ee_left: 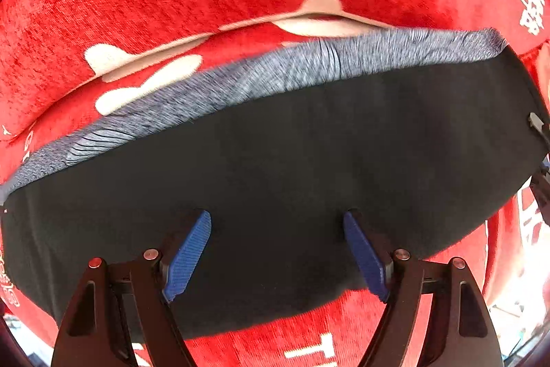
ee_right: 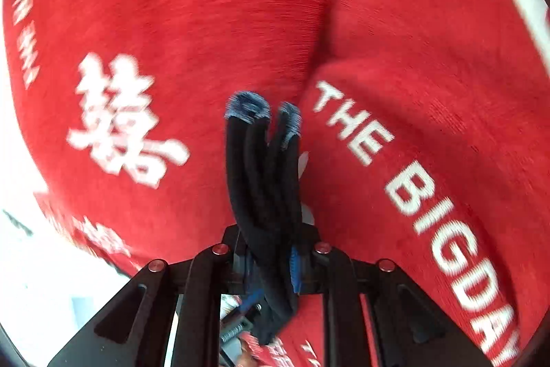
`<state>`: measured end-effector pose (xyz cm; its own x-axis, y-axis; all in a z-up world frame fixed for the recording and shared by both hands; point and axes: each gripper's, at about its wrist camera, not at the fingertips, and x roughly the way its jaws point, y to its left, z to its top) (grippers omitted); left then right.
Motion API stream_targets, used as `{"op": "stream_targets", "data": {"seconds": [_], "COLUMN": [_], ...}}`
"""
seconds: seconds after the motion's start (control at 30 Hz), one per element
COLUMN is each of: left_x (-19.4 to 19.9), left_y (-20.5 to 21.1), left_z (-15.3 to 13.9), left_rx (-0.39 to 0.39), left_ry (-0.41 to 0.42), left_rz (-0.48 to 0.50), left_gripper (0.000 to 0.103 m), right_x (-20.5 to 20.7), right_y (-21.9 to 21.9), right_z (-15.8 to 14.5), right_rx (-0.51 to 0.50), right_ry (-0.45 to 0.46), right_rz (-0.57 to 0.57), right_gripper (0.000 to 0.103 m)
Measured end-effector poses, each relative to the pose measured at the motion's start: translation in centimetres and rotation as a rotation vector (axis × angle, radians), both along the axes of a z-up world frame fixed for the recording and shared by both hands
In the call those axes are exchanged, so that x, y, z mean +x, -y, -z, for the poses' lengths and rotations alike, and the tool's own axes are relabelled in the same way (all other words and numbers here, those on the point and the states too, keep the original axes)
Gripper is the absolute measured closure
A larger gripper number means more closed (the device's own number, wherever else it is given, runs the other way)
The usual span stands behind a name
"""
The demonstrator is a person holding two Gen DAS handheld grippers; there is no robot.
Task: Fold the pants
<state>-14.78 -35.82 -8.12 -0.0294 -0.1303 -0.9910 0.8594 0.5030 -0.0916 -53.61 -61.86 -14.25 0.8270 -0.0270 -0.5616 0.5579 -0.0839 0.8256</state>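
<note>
The pants [ee_left: 292,167] are black with a grey-blue ribbed waistband [ee_left: 275,74], folded into a flat band on a red cloth. My left gripper [ee_left: 276,251] is open just above them, its blue pads [ee_left: 187,255] apart and holding nothing. In the right wrist view my right gripper [ee_right: 271,267] is shut on a bunched stack of several layers of the pants [ee_right: 264,181], whose grey-blue ends [ee_right: 247,107] stick out ahead. The other gripper's tip [ee_left: 539,133] shows at the pants' right edge.
A red cloth [ee_right: 192,23] with white lettering and characters covers the surface. It has a raised fold [ee_left: 213,40] behind the pants and a ridge [ee_right: 412,92] to the right of my right gripper. The bright cloth edge [ee_right: 20,246] lies at lower left.
</note>
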Motion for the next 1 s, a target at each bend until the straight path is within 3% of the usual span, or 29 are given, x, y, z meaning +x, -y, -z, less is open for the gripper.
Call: {"op": "stream_targets", "data": {"seconds": [0.13,0.17,0.2,0.27,0.33,0.4,0.47,0.57,0.63,0.7,0.77,0.83,0.93,1.0], "left_x": [-0.6,-0.6,-0.6,-0.2,0.6,1.3,1.6,1.8,2.6,3.8,5.3,7.7,10.8,11.6], "left_y": [0.6,0.7,0.8,0.9,1.2,2.2,3.4,6.0,6.8,7.5,7.6,6.5,3.4,1.0], "left_z": [1.5,1.4,1.2,0.3,-1.1,-1.5,-1.0,1.0,2.5,3.1,3.4,3.8,2.7,1.4], "left_rx": [0.013,0.017,0.019,-0.003,-0.037,-0.054,-0.051,-0.038,-0.03,-0.039,-0.029,0.008,0.035,0.036], "left_ry": [0.002,0.006,0.002,0.006,0.033,0.052,0.06,0.088,0.112,0.137,0.18,0.211,0.221,0.244], "left_rz": [-0.022,-0.021,-0.02,-0.024,-0.032,-0.042,-0.05,-0.085,-0.114,-0.133,-0.151,-0.192,-0.254,-0.249], "left_gripper": [0.02,0.02,0.02,0.02,0.02,0.02,0.02,0.02,0.02,0.02,0.02,0.02,0.02,0.02], "right_x": [-1.2,-1.3,-2.0,-2.9,-3.7,-2.1,0.5,6.3,9.1,9.8,8.2,7.1,6.9,7.0], "right_y": [0.4,0.5,0.3,0.2,0.0,0.2,1.1,2.4,3.6,5.0,5.9,6.6,6.4,5.0], "right_z": [5.0,5.8,5.8,3.7,0.0,-3.6,-4.2,-2.4,0.1,2.3,2.3,1.8,0.0,-1.3], "right_rx": [0.099,0.118,0.124,0.082,-0.035,-0.175,-0.228,-0.293,-0.277,-0.271,-0.307,-0.275,-0.268,-0.264], "right_ry": [-0.154,-0.177,-0.171,-0.299,-0.382,-0.391,-0.375,-0.392,-0.425,-0.466,-0.491,-0.503,-0.544,-0.493], "right_rz": [-0.012,-0.021,-0.012,-0.009,-0.003,-0.072,-0.195,-0.367,-0.414,-0.422,-0.371,-0.311,-0.303,-0.329], "right_gripper": [0.084,0.078,0.073,0.055,0.055,0.064,0.064,0.064,0.064,0.067,0.073,0.075,0.066,0.056]}}
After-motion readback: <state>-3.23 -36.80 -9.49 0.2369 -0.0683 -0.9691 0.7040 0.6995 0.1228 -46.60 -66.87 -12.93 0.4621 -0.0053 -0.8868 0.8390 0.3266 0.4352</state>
